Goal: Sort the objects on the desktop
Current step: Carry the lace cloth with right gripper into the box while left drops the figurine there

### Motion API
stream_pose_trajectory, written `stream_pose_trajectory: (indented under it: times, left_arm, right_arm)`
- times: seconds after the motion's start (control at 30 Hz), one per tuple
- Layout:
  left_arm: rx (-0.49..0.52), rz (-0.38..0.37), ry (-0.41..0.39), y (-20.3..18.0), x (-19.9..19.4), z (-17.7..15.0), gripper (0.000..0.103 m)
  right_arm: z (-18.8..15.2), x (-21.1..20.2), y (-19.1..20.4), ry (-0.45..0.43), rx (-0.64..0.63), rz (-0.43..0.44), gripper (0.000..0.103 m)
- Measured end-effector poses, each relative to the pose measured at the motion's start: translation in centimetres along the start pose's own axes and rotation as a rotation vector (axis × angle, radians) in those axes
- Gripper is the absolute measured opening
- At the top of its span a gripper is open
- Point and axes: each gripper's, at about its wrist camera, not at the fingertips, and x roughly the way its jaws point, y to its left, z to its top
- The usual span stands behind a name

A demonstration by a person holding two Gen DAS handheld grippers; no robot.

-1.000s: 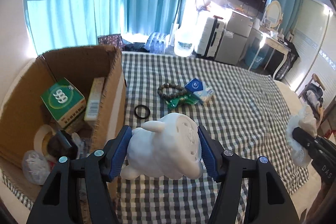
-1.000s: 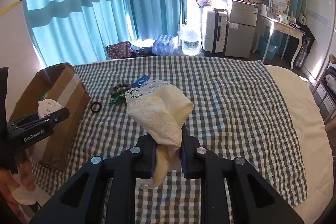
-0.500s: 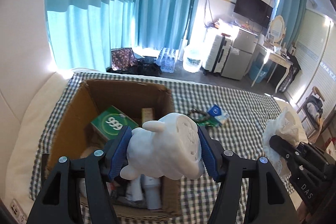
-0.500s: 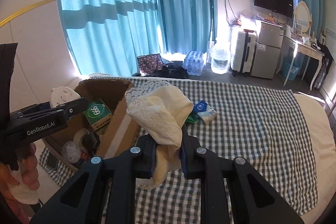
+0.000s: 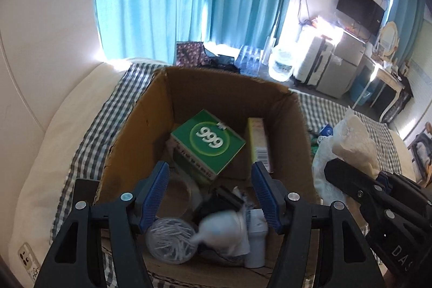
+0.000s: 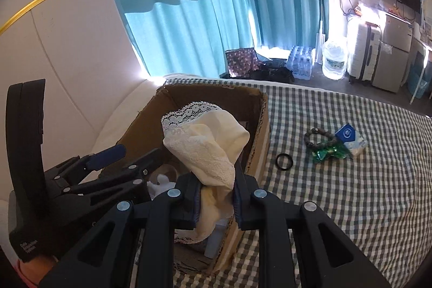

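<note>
Two black grippers are working over one open brown cardboard box sitting on the green-and-white checked cloth. The left gripper is hanging above the box with its blue-padded jaws standing wide and nothing between them. Just below it, a blurred white rounded figurine is showing inside the box at the near side, clear of both pads. The right gripper is pinching narrow on one cream cloth with a lace edge, the fabric bunching up above the jaws over the box's near right corner.

Inside the box: one green carton printed 999 lying tilted toward the far side, one pale yellow slim carton leaning against the right wall, one roll of tape at the near left, one clear round tub of cotton swabs nearest the camera, and one white bottle at the near right.

Out on the cloth to the right of the box, three items are waiting close together: one black ring, one dark beaded bracelet, and one blue-and-white tissue packet touching a crumpled green wrapper.
</note>
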Motion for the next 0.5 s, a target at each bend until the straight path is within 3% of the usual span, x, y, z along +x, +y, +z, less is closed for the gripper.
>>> stream_pose_trajectory:
  times: [0.1, 0.2, 0.23, 0.27, 0.4, 0.5]
  left_arm:
    - [-0.028, 0.003, 0.021, 1.0, 0.9, -0.3, 0.069]
    - [-0.057, 0.026, 0.033, 2.4, 1.4, -0.4, 0.084]
    - [-0.061, 0.026, 0.033, 2.6, 1.4, -0.4, 0.084]
    - [-0.059, 0.03, 0.035, 2.6, 1.4, -0.5, 0.084]
    - [-0.022, 0.065, 0.041, 1.9, 1.5, -0.7, 0.085]
    - [-0.012, 0.043, 0.039, 0.9, 0.8, -0.9, 0.085]
  right_arm:
    - [-0.1, 1.6, 0.5, 0.018, 0.0, 0.016, 0.023]
    - [-0.4, 2.0, 0.2, 0.023, 0.006, -0.016, 0.051]
    - [-0.4, 1.8, 0.0, 0.013, 0.013, -0.019, 0.061]
    - [-0.5, 1.6, -0.3, -0.002, 0.026, -0.013, 0.064]
    - [-0.6, 0.9, -1.4, -0.037, 0.063, 0.0, 0.066]
    - [-0.5, -0.1, -2.4, -0.051, 0.073, -0.017, 0.066]
